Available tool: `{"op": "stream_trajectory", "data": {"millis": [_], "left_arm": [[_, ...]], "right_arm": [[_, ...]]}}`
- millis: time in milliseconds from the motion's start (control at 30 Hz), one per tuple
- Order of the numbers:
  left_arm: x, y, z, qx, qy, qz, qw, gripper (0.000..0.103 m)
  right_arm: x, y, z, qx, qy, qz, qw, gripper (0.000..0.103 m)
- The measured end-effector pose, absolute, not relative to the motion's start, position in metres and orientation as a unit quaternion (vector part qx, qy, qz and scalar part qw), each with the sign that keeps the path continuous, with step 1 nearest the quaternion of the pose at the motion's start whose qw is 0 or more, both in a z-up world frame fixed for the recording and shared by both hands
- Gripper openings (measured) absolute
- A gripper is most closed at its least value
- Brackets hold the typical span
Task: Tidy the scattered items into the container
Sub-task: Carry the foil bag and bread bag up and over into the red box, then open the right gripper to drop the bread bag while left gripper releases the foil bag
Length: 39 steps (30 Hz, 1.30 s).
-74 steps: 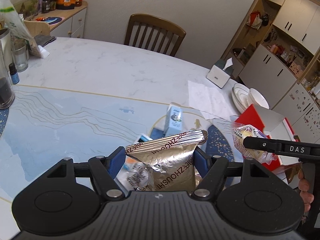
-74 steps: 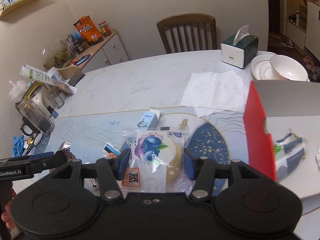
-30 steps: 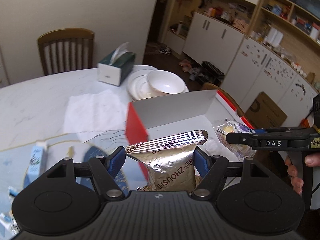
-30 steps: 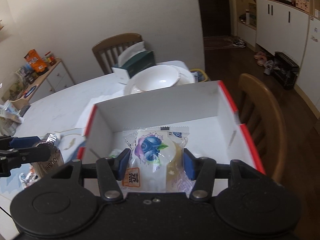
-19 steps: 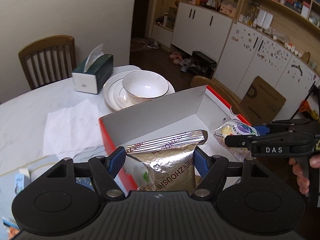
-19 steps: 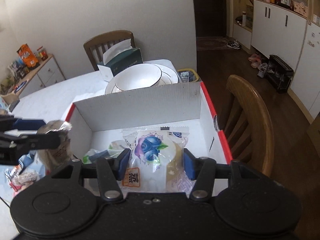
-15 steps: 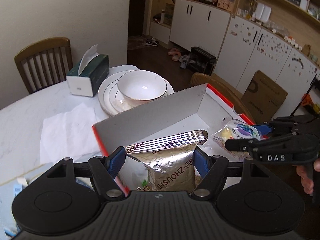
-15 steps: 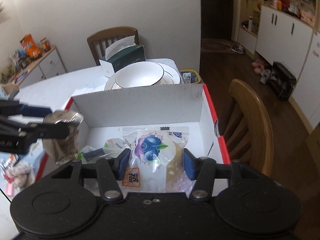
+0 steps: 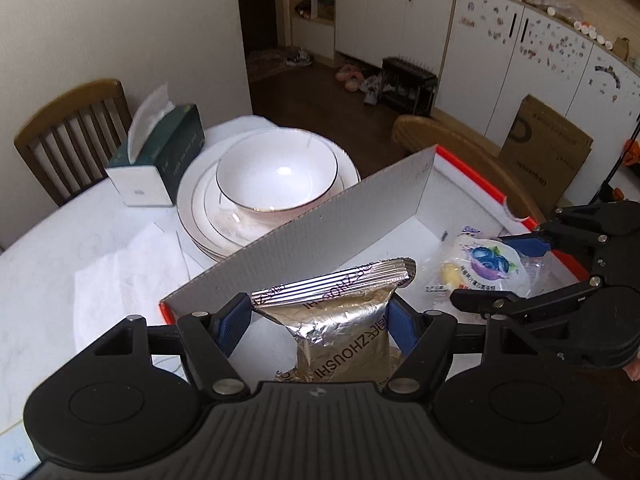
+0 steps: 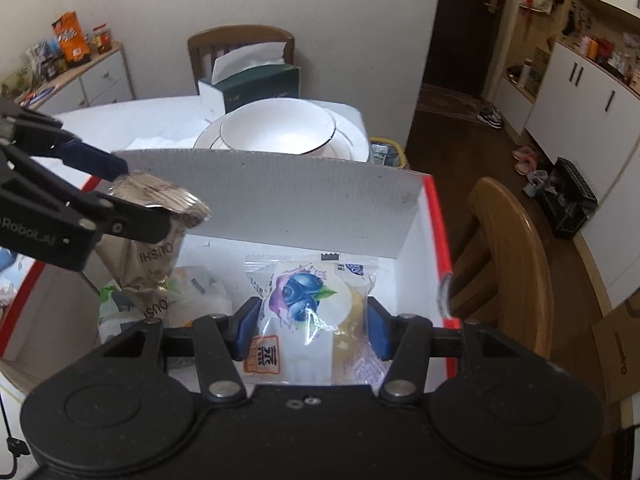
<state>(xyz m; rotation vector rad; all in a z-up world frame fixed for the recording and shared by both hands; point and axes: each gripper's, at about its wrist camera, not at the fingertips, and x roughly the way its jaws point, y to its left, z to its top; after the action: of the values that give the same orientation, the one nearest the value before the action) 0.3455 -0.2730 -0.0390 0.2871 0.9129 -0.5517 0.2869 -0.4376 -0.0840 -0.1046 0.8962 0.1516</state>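
My left gripper (image 9: 318, 322) is shut on a silver foil snack bag (image 9: 344, 320) and holds it over the left part of the red-and-white cardboard box (image 9: 360, 212). My right gripper (image 10: 312, 330) is shut on a clear blueberry pastry packet (image 10: 308, 312) and holds it over the box (image 10: 304, 204) interior. In the right wrist view the left gripper (image 10: 116, 196) and the foil bag (image 10: 148, 248) hang at the left. In the left wrist view the right gripper (image 9: 516, 268) and the packet (image 9: 484, 268) are at the right. Other wrapped items (image 10: 176, 296) lie on the box floor.
A white bowl on stacked plates (image 9: 276, 176) and a green tissue box (image 9: 160, 156) stand on the table just behind the box. A white paper sheet (image 9: 128, 264) lies left of it. A wooden chair (image 10: 508, 248) is beside the box's right side.
Both grippers have carried their packets from the table's middle to over the box. In the last half second both have moved further in over the box interior.
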Motion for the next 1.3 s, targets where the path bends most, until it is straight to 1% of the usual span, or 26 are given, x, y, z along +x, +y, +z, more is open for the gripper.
{"op": "stream_trajectory", "data": {"millis": [300,567,1100,1200,1233,1300], "left_arm": [[0.368,-0.290,-0.057,0.167,0.464,-0.269,0.827,0.071],[0.385,-0.305,-0.072,0.184,0.495,-0.279,0.802,0.071],[0.393,-0.316,-0.093,0.193,0.519,-0.276,0.786,0.070],[0.392,-0.314,-0.092,0.191,0.515,-0.276,0.788,0.070],[0.391,-0.313,-0.091,0.188,0.514,-0.277,0.790,0.070],[0.391,-0.311,-0.088,0.181,0.511,-0.279,0.793,0.070]], "right_arm": [[0.307,-0.434,-0.105,-0.067,0.465,0.079,0.879,0.053],[0.317,-0.433,-0.109,-0.072,0.480,0.089,0.870,0.053],[0.327,-0.424,-0.116,-0.103,0.502,0.106,0.852,0.054],[0.329,-0.423,-0.116,-0.106,0.506,0.107,0.850,0.055],[0.330,-0.423,-0.115,-0.108,0.504,0.106,0.850,0.058],[0.331,-0.423,-0.114,-0.108,0.502,0.108,0.851,0.059]]}}
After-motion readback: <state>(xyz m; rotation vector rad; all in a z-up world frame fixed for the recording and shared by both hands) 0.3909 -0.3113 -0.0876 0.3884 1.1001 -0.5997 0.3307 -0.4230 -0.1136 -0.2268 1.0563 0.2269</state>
